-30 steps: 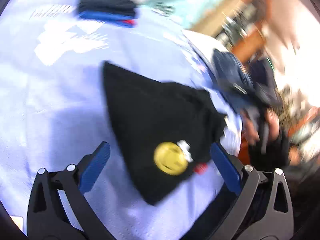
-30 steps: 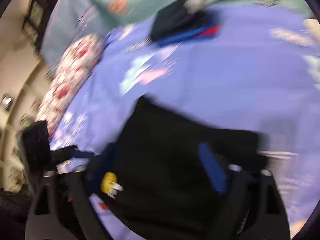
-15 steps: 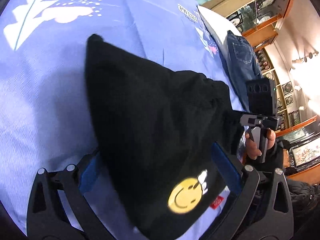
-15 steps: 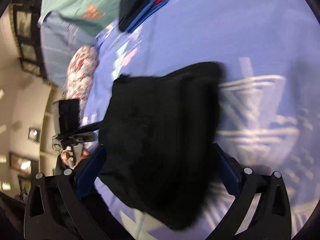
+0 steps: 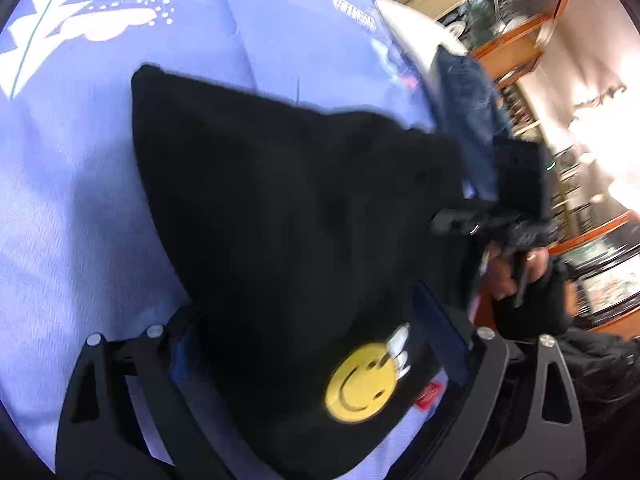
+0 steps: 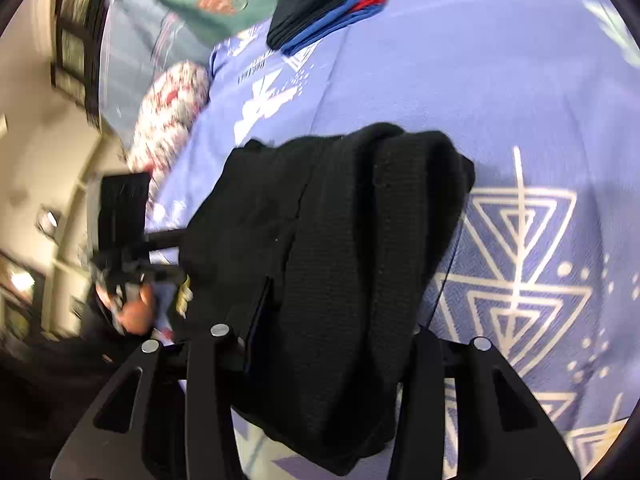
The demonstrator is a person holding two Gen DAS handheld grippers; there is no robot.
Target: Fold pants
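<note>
Lying bunched on bedsheet (image 6: pixel 520 80), black pants (image 6: pixel 340 240); right gripper (image 6: pixel 332 320) closing around them; left gripper (image 5: pixel 316 344) spread wide.

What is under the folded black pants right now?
The black pants lie on the purple patterned bedsheet, which shows all round them. The right gripper is closing across their near end. Whatever lies directly beneath the fabric is covered.
</note>
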